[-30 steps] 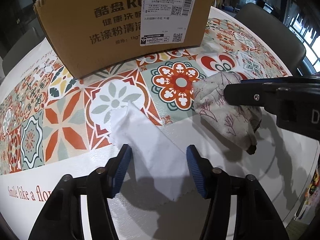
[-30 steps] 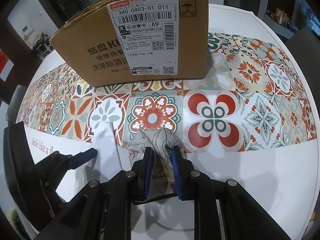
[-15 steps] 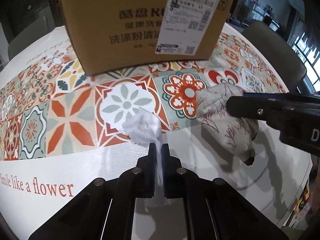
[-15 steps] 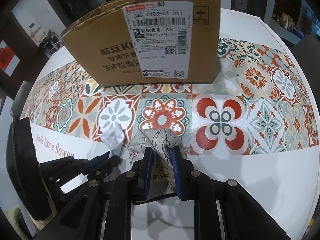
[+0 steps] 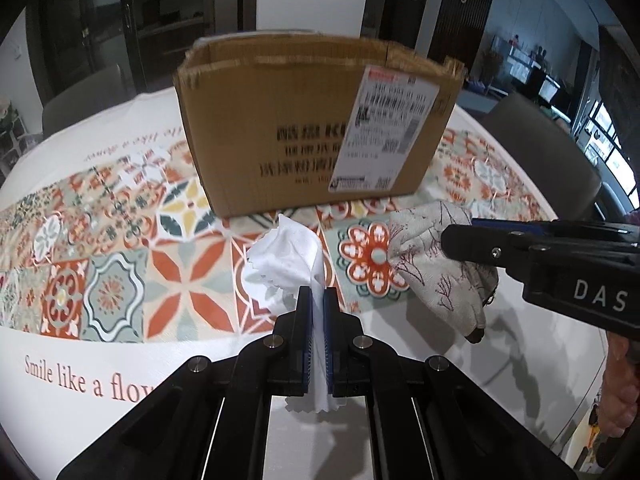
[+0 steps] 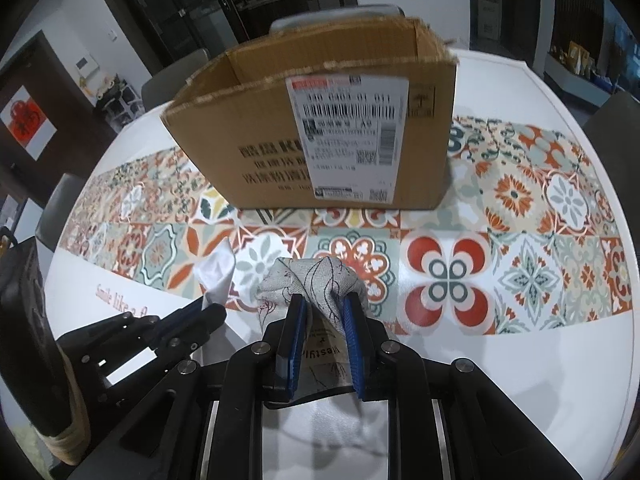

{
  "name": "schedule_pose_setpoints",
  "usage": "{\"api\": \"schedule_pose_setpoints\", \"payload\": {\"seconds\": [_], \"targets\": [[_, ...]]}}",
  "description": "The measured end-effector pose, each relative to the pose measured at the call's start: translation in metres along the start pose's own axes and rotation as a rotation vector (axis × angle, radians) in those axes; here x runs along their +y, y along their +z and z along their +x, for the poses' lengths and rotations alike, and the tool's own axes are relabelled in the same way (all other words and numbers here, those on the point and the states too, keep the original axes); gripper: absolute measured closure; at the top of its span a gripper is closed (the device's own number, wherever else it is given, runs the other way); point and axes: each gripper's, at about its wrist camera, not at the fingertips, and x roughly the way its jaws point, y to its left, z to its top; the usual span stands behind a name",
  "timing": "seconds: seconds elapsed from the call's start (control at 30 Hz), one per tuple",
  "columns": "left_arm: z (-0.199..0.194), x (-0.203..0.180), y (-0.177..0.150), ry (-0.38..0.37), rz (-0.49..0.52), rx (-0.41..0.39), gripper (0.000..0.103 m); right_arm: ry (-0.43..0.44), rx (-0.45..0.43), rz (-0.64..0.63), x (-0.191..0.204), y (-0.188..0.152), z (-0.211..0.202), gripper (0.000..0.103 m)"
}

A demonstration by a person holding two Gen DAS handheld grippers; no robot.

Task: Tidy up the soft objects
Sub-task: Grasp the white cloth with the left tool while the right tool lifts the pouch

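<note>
My left gripper [image 5: 317, 294] is shut on a thin white cloth [image 5: 288, 256] and holds it bunched up above the table. My right gripper [image 6: 322, 304] is shut on a beige pouch with a dark red branch print [image 6: 316, 280], also lifted. The pouch shows in the left wrist view [image 5: 436, 264] to the right of the white cloth, and the white cloth shows in the right wrist view [image 6: 216, 276] to the left. An open cardboard box [image 6: 320, 136] with a shipping label stands on the table beyond both grippers; it also shows in the left wrist view [image 5: 316, 128].
The round white table [image 6: 520, 380] carries a band of colourful tile pattern and the words "Smile like a flower" [image 5: 80, 376]. Grey chairs [image 5: 548, 136] stand around the table's far side. The box's open top faces up.
My left gripper closed on the white cloth, which lay flat before, and lifted it. Both grippers rose with their loads, so the box's open top now shows.
</note>
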Motion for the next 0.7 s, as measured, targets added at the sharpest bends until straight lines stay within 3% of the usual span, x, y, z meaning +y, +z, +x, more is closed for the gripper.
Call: {"api": "schedule_pose_setpoints", "payload": {"seconds": [0.7], "targets": [[-0.074, -0.003, 0.048, 0.048, 0.056, -0.278, 0.096, 0.012, -0.211, -0.013, 0.015, 0.028, -0.067, 0.082]]}}
